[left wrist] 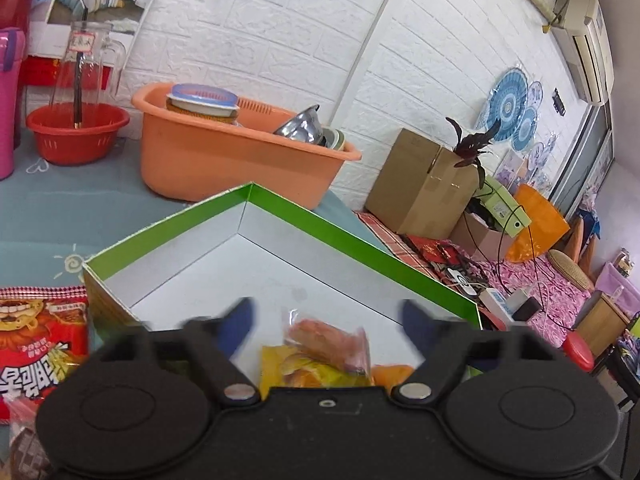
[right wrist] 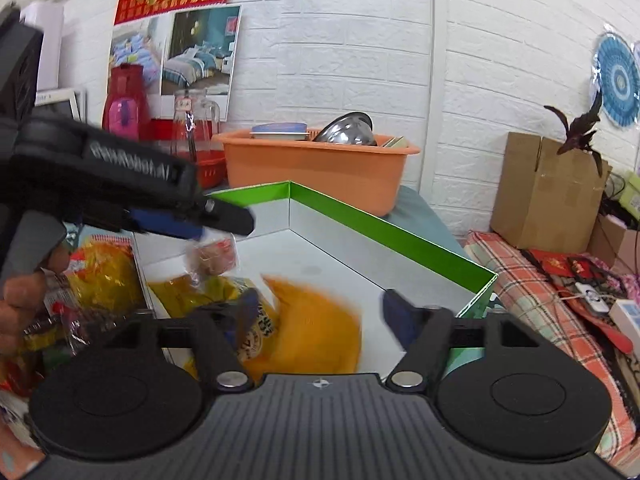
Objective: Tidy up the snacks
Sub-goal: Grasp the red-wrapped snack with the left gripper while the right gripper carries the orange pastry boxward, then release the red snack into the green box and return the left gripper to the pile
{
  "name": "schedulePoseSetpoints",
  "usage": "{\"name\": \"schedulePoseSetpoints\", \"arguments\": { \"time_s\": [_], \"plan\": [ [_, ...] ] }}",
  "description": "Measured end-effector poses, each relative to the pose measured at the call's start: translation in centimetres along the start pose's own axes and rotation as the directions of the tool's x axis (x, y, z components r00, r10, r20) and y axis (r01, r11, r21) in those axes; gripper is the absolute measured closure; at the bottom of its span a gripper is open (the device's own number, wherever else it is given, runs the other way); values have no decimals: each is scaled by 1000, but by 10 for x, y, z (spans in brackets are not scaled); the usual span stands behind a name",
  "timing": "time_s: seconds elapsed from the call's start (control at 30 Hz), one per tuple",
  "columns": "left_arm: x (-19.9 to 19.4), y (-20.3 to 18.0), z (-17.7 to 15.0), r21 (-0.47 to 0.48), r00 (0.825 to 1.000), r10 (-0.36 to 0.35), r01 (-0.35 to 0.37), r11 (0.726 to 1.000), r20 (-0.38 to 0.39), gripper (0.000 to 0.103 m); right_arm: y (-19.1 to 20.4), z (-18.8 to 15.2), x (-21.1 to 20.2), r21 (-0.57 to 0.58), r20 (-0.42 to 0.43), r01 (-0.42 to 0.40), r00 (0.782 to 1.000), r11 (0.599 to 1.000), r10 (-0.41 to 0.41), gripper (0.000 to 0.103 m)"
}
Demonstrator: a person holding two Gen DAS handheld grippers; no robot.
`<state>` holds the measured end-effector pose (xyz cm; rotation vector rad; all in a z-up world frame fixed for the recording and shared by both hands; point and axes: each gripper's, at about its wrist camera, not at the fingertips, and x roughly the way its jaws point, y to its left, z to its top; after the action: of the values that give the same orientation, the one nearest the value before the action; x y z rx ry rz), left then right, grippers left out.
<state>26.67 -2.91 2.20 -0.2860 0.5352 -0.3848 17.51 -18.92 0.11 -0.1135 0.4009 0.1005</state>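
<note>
A white box with a green rim (left wrist: pixel 320 216) (right wrist: pixel 380 224) lies open on the blue-grey table. My left gripper (left wrist: pixel 328 314) (right wrist: pixel 224 224) hovers over its near-left part, open. Just under its fingers is a clear-wrapped pinkish snack (left wrist: pixel 328 340) (right wrist: pixel 214 258), with no pad pressing on it, above a yellow packet (left wrist: pixel 304 372) (right wrist: pixel 188 292) in the box. My right gripper (right wrist: pixel 320 304) is open over the box floor. A blurred orange packet (right wrist: pixel 316 320) (left wrist: pixel 394 372) lies below and between its fingers, not gripped.
A red noodle packet (left wrist: pixel 40 344) and other loose snacks (right wrist: pixel 100 276) lie left of the box, by a person's hand (right wrist: pixel 20 292). Behind the box stand an orange basin (left wrist: pixel 240 160) with bowls, a red basket (left wrist: pixel 76 132) and a glass pitcher (left wrist: pixel 86 60). A cardboard box (right wrist: pixel 548 188) sits far right.
</note>
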Motion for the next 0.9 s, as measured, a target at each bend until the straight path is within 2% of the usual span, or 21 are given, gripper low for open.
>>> {"name": "schedulePoseSetpoints", "arguments": {
  "time_s": [0.1,0.3,0.4,0.53,0.67,0.9],
  "plan": [
    [-15,-8,0,21,1000,4,-5,1000,25,0,5,0,-10,-31,8,26,1000,999,-26,0],
    [-69,-22,-2,21,999,24,-25,999,31,0,7,12,-60,17,86,18,996,1000,-19,0],
    [-102,-26,-11,21,997,36,-38,999,68,0,12,15,-87,20,126,13,992,1000,-16,0],
    [-140,-25,-32,23,992,80,-82,996,101,0,20,11,-114,28,137,-31,990,999,27,0],
    [-167,-16,-59,-17,992,86,-84,996,96,0,31,0,-127,44,113,-83,991,996,78,0],
    [-195,11,-108,-125,993,120,-117,985,15,0,54,-26,-126,37,7,-155,988,987,155,0]
  ]
}}
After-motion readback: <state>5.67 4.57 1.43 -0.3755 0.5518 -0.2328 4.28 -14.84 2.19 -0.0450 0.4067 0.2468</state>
